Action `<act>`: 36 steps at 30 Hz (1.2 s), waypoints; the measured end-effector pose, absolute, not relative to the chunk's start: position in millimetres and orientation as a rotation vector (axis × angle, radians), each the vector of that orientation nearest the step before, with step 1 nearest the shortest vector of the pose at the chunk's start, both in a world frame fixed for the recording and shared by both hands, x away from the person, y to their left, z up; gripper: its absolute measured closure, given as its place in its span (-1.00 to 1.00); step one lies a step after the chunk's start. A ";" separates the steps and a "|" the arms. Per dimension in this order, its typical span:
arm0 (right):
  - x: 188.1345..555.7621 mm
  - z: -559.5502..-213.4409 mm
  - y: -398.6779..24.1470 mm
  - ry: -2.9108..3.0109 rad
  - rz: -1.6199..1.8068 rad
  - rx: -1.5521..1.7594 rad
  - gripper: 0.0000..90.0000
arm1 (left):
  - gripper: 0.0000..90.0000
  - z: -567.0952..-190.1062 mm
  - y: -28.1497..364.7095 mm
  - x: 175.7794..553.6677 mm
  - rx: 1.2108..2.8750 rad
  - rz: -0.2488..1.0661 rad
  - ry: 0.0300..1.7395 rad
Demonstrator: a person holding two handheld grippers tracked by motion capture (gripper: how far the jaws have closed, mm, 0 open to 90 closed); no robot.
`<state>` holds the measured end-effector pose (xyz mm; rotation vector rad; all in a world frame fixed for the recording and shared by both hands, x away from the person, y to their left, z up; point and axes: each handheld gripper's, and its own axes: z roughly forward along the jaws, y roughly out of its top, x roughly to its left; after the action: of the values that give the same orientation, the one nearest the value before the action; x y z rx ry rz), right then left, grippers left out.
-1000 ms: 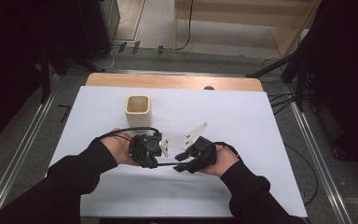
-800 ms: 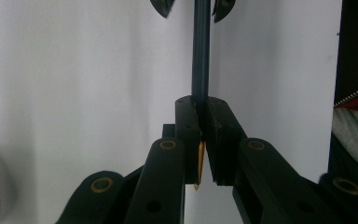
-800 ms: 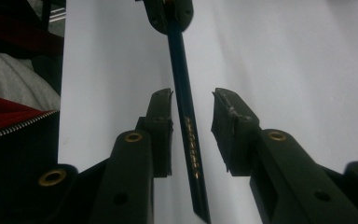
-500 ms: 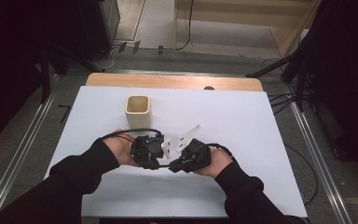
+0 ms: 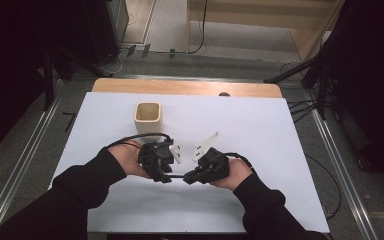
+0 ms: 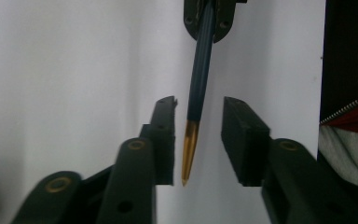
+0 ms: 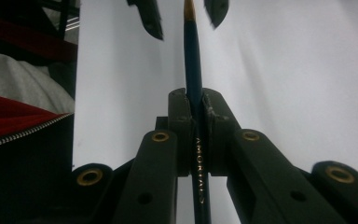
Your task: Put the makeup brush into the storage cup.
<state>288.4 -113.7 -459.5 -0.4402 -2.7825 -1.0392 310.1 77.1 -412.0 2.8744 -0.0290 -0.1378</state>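
Handover noted near the counter's (image 5: 280,120) front edge: right tool (image 7: 195,105) clamped on the pen (image 7: 193,70), left tool (image 6: 198,140) just opened, jaws apart about the gold tip, pen now carried by the right alone.

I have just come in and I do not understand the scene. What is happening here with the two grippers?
A person at a white table is passing a dark blue pen from one gripper to the other. The right gripper is shut on the pen's barrel. The left gripper has just been opening: its jaws stand apart on both sides of the pen's gold tip, not pressing it. A cream cup stands farther back on the table, apart from both grippers.
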 end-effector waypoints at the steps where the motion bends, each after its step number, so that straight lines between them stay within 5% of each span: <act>1: 287.8 -459.3 -115.0 -2.780 -1.041 -0.457 0.88 | 0.30 -411.0 79.7 312.5 2.863 -0.145 -0.006; 11: 281.0 -459.9 -131.4 -2.792 -1.030 -0.573 0.88 | 0.18 -409.0 106.4 321.3 2.691 -0.139 0.192; 20: 273.8 -460.8 -145.7 -2.797 -1.074 -0.725 0.88 | -0.14 -415.2 126.3 326.4 2.512 -0.175 0.436; 36: 252.0 -456.4 -145.9 -2.769 -1.223 -1.091 0.88 | -0.12 -423.5 136.7 305.9 2.349 -0.088 0.561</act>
<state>252.0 -145.9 -456.4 -1.0907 -2.7690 -1.2229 305.9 136.7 -423.5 2.3494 0.5606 -0.0882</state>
